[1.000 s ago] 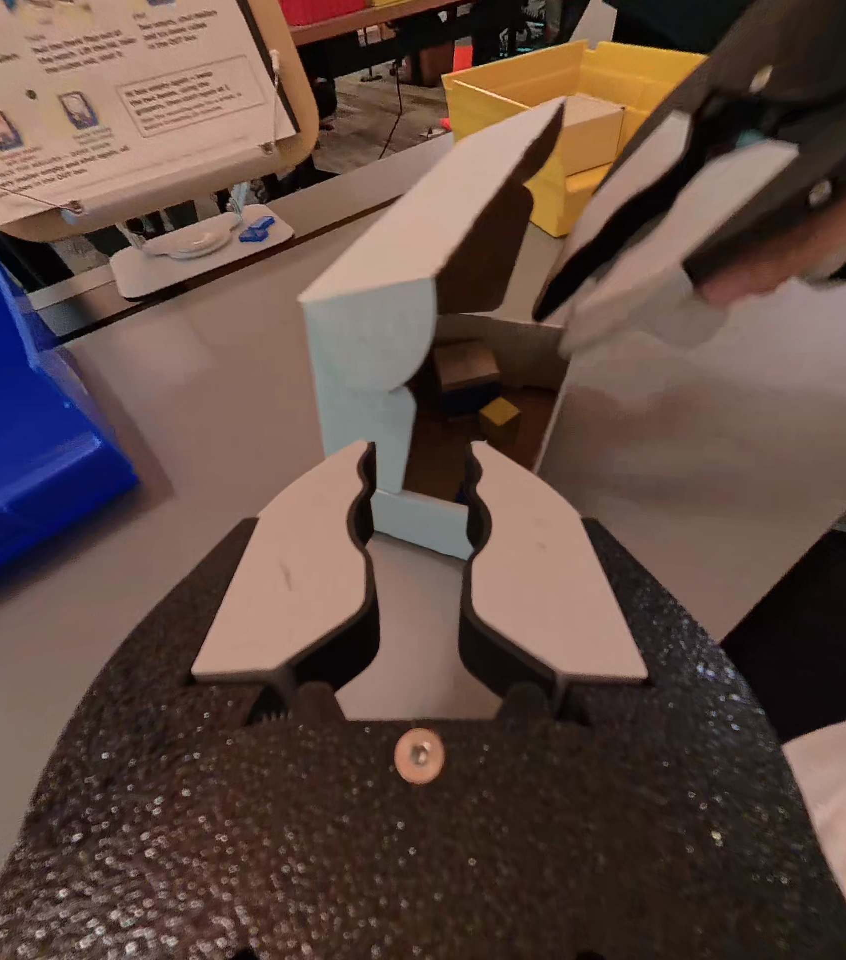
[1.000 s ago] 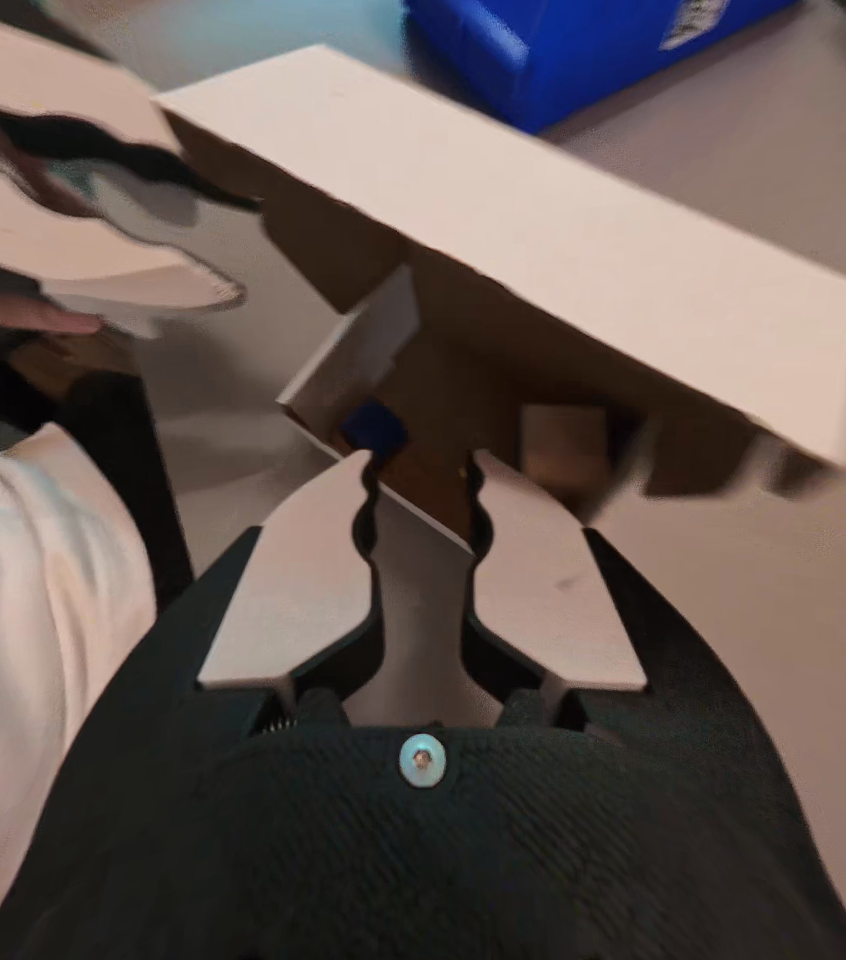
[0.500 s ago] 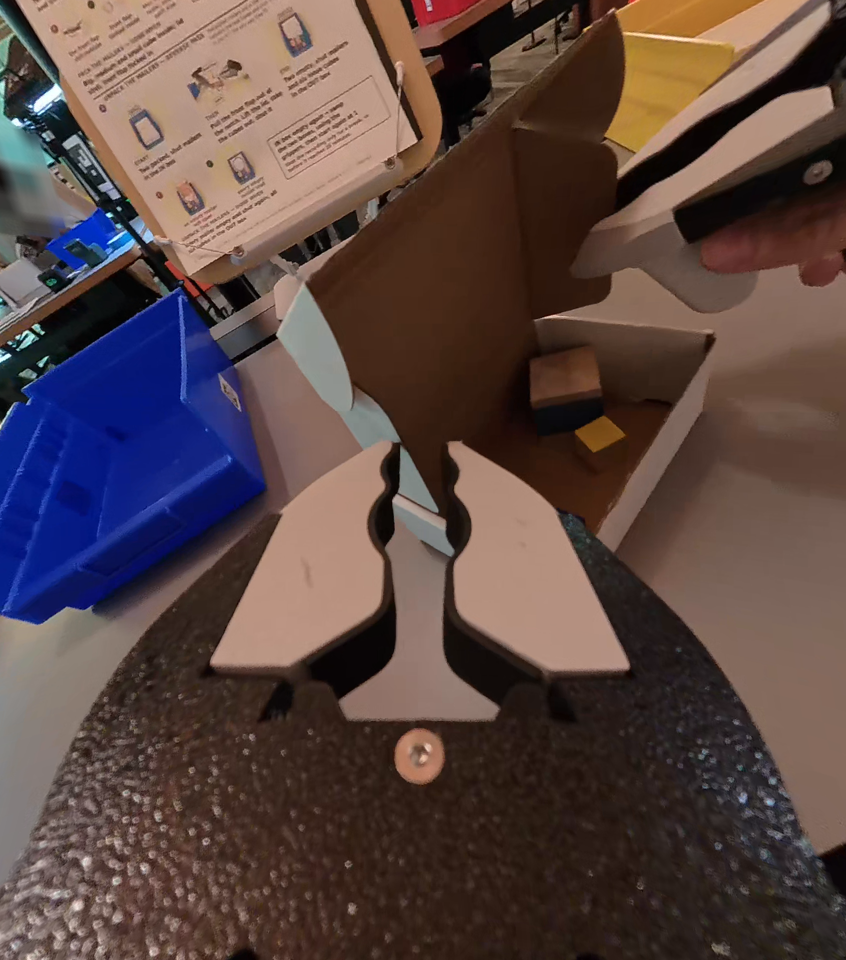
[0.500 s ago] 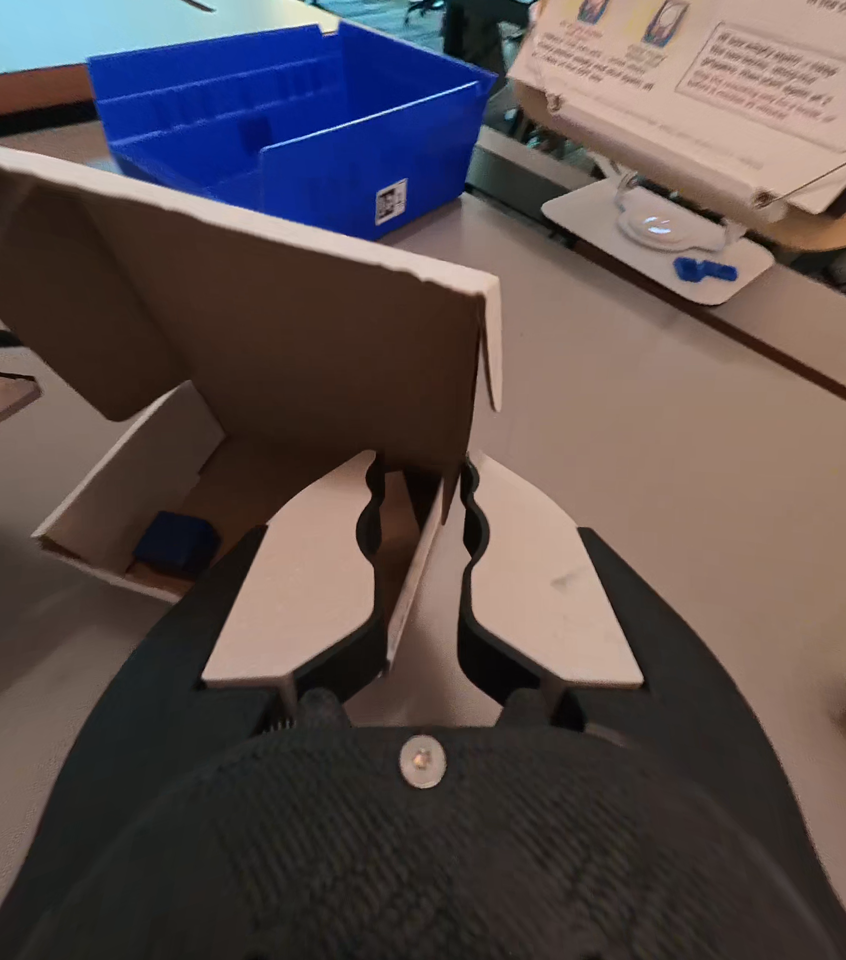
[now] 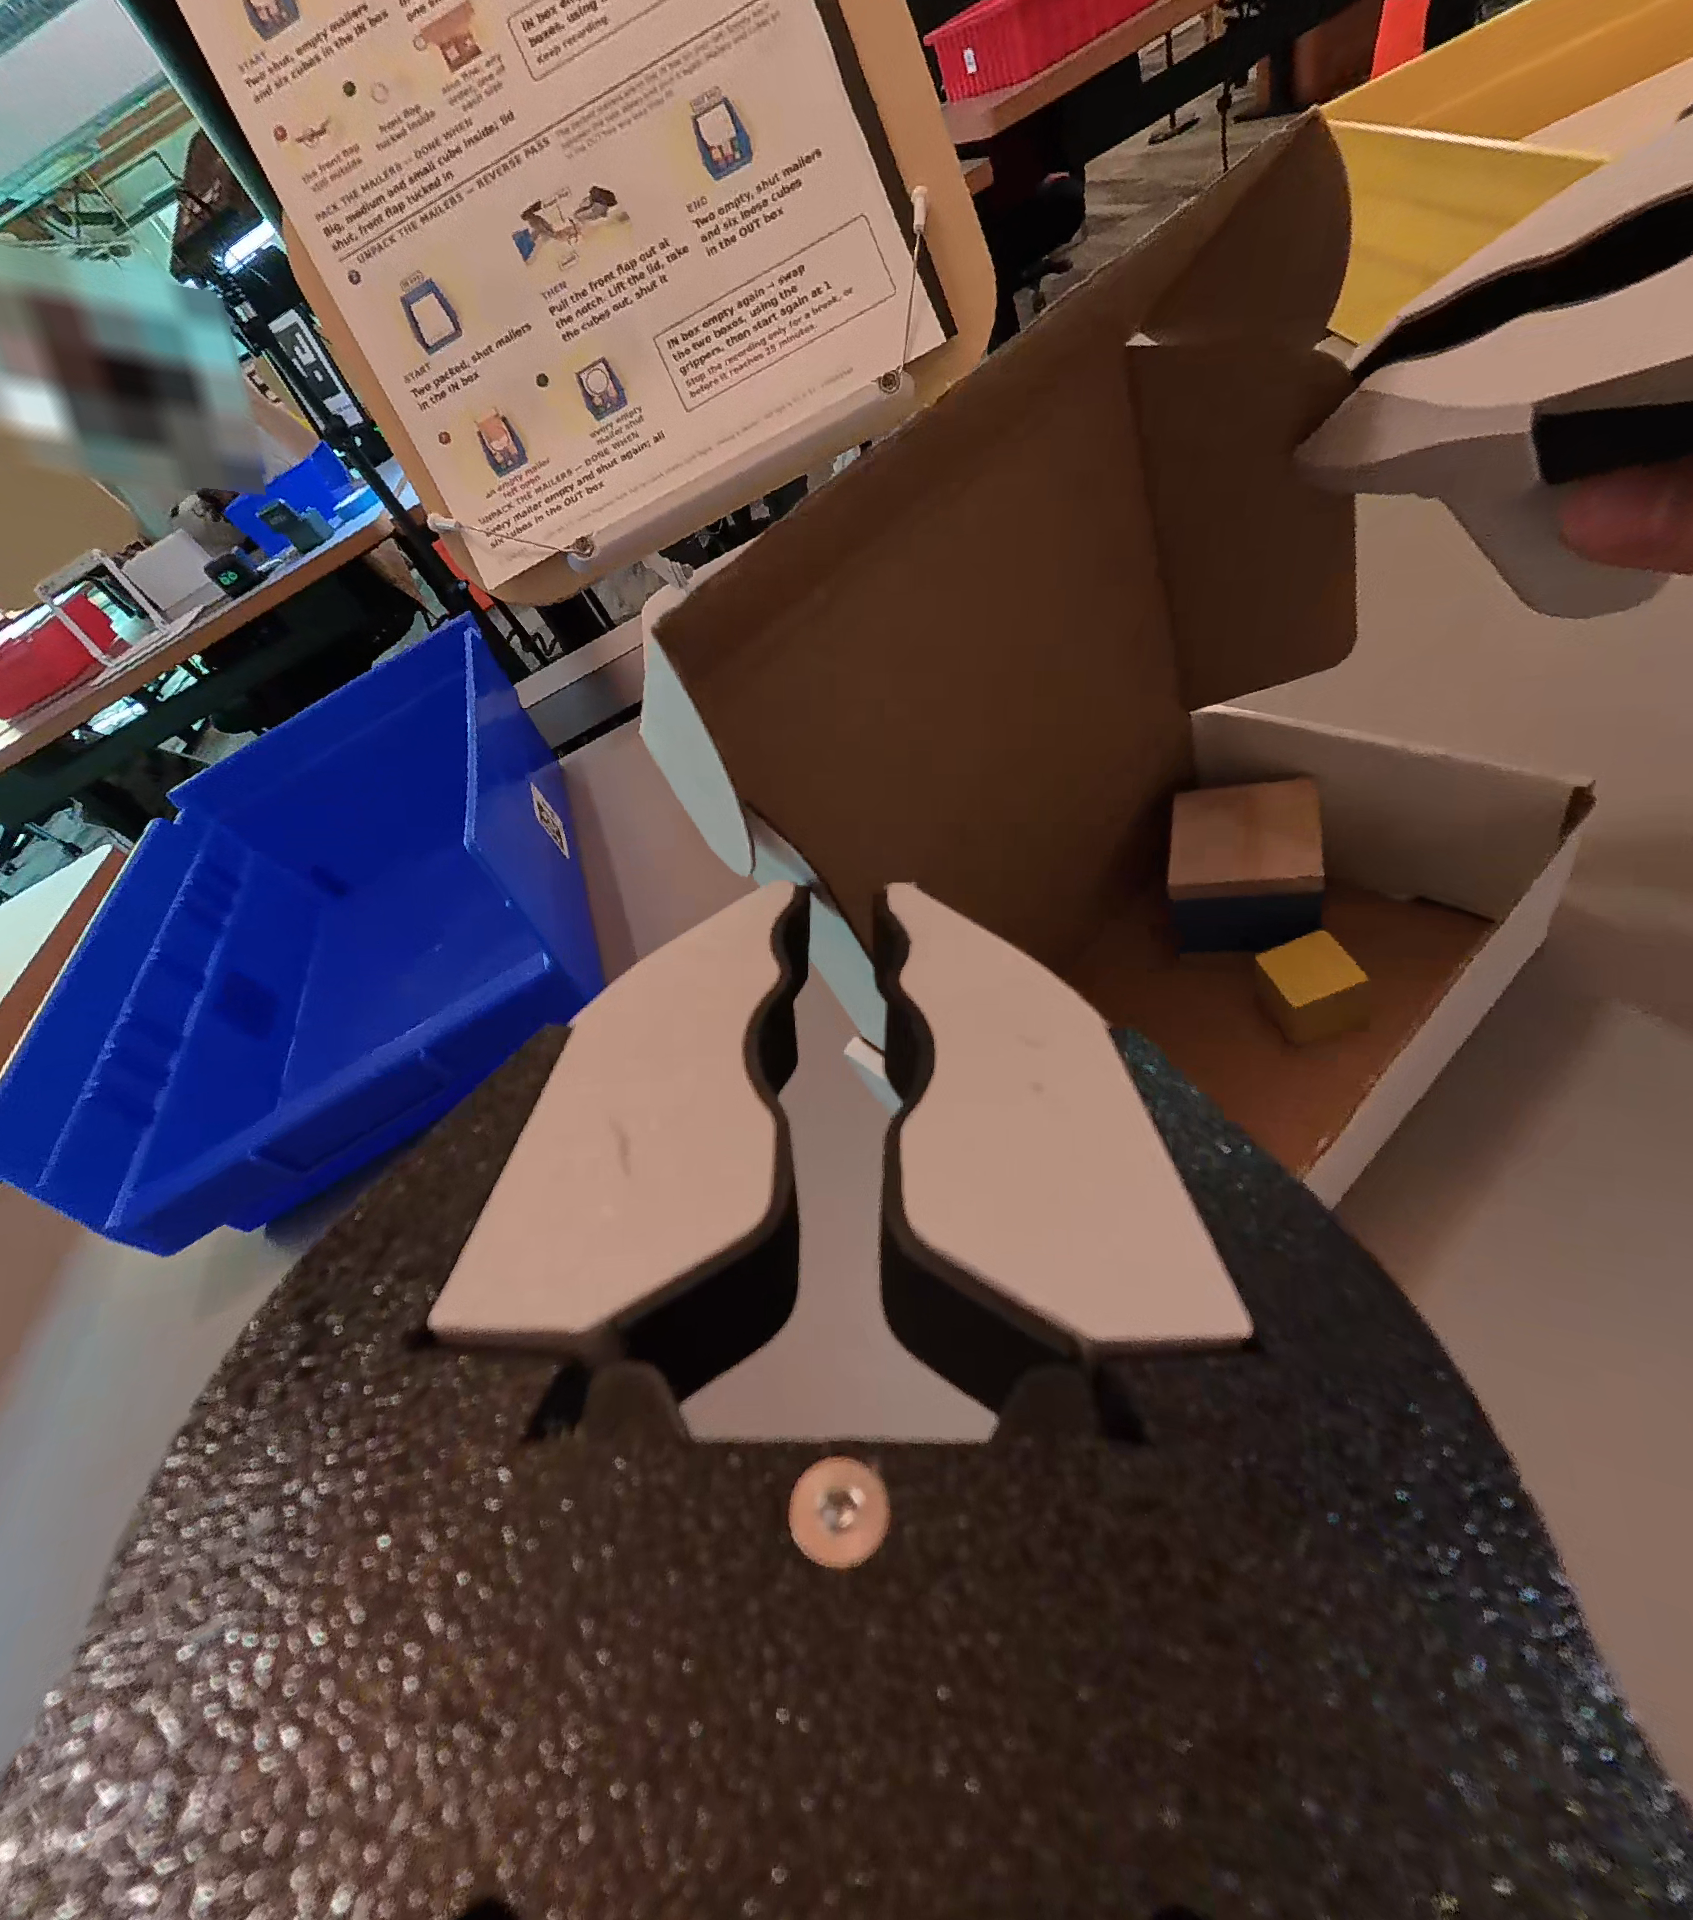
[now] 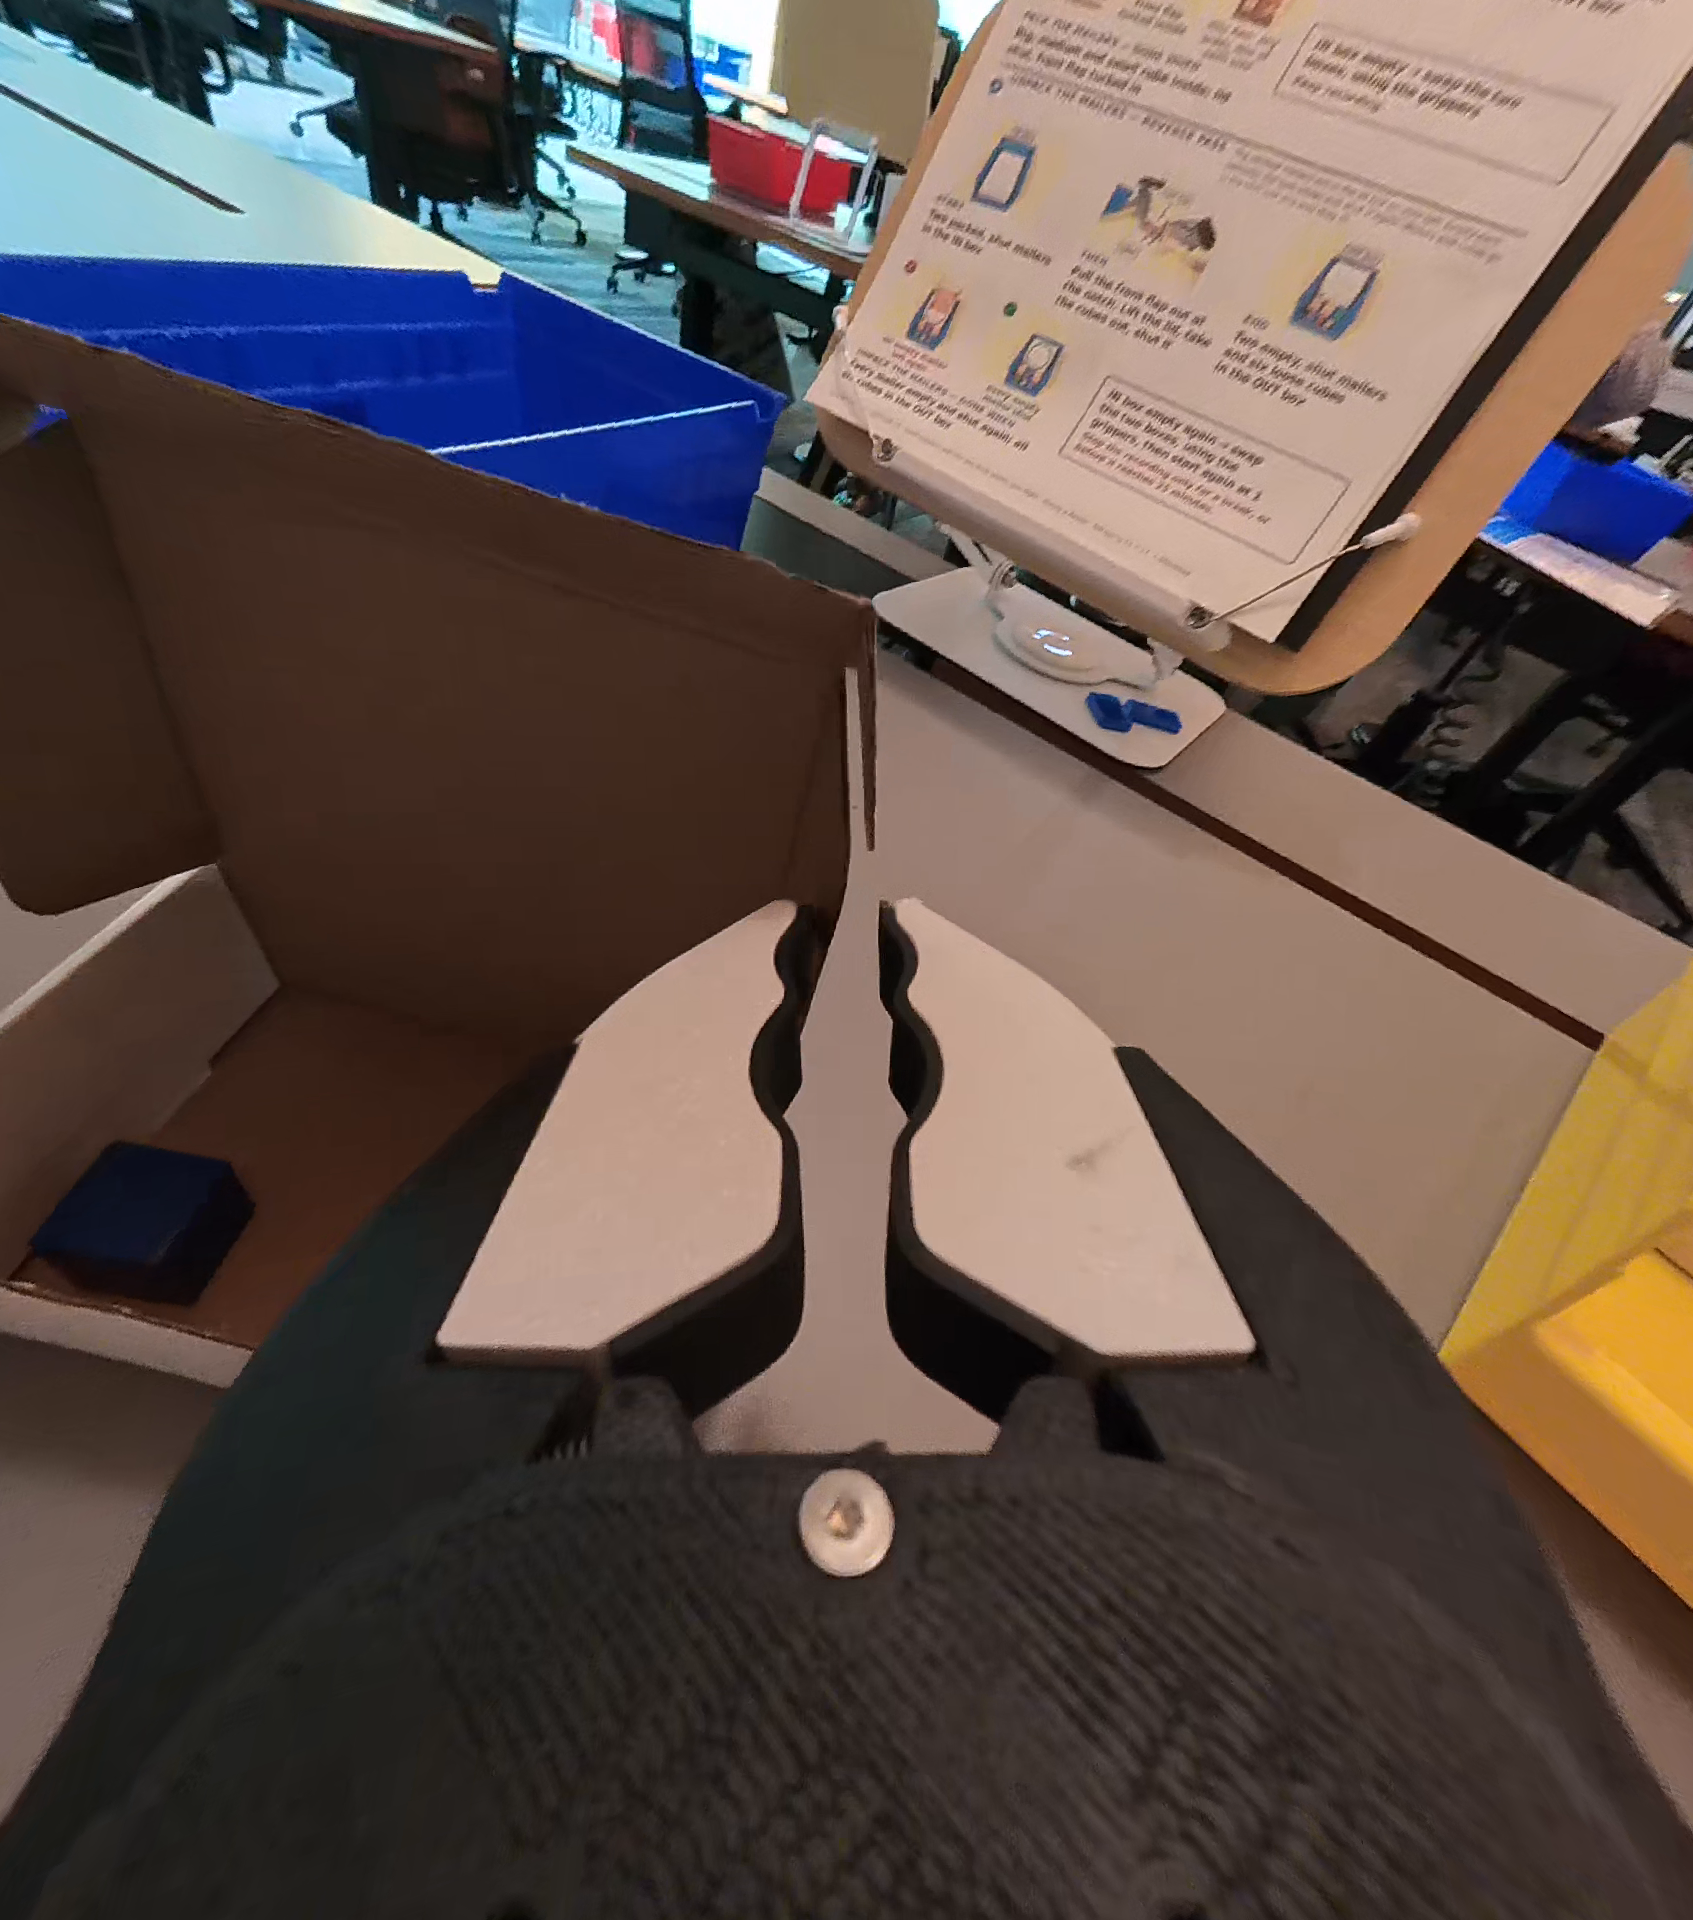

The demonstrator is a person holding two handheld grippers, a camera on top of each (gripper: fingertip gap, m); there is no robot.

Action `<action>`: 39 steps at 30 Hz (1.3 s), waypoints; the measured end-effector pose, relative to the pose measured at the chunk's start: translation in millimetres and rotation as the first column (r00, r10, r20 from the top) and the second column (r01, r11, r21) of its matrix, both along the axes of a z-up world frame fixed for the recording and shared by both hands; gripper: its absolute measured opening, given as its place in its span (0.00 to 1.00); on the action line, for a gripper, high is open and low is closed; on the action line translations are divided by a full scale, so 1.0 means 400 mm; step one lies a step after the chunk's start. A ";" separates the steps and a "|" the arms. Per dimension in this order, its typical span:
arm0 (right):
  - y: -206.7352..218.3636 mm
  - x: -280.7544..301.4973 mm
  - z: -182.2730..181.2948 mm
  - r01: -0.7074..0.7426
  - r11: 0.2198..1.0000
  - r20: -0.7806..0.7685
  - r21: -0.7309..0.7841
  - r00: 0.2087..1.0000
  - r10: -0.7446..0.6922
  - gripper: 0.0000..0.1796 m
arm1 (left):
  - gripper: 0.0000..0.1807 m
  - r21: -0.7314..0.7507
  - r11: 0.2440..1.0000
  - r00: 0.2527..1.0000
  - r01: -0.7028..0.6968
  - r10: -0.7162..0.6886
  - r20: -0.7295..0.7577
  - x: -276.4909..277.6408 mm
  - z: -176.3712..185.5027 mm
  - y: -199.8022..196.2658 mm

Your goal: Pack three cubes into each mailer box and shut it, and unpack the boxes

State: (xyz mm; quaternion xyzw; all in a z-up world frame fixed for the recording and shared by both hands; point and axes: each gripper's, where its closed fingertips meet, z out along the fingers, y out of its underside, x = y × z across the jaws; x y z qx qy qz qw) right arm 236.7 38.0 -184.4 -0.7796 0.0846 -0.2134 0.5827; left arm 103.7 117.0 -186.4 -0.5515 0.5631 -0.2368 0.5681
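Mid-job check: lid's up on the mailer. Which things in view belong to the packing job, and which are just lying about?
Job:
- mailer box, lid up
- wooden cube, yellow cube, blue cube
- blue bin, yellow bin
- left gripper, right gripper

Lying about:
- instruction sheet on stand
- red bin behind

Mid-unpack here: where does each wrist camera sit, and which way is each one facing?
Left wrist view: on the left gripper, facing the open mailer box, blue bin beyond; right gripper and fingers show.
Right wrist view: on the right gripper, facing the lid, yellow bin at right.
Shared: box, blue bin, instruction board.
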 end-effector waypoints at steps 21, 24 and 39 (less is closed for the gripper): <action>0.017 -0.030 0.002 -0.049 0.998 -0.028 0.034 0.998 0.050 0.02 | 0.03 -0.052 0.998 0.997 -0.041 0.045 0.061 0.013 0.011 0.020; 0.023 -0.042 0.000 -0.053 0.998 -0.045 0.034 0.997 0.055 0.02 | 0.03 -0.060 0.997 0.994 -0.044 0.050 0.094 0.019 0.010 0.019; -0.099 -0.138 -0.102 -0.006 0.999 -0.063 -0.048 0.998 0.003 0.02 | 0.01 -0.228 0.971 0.993 0.070 -0.047 0.106 -0.040 -0.105 -0.051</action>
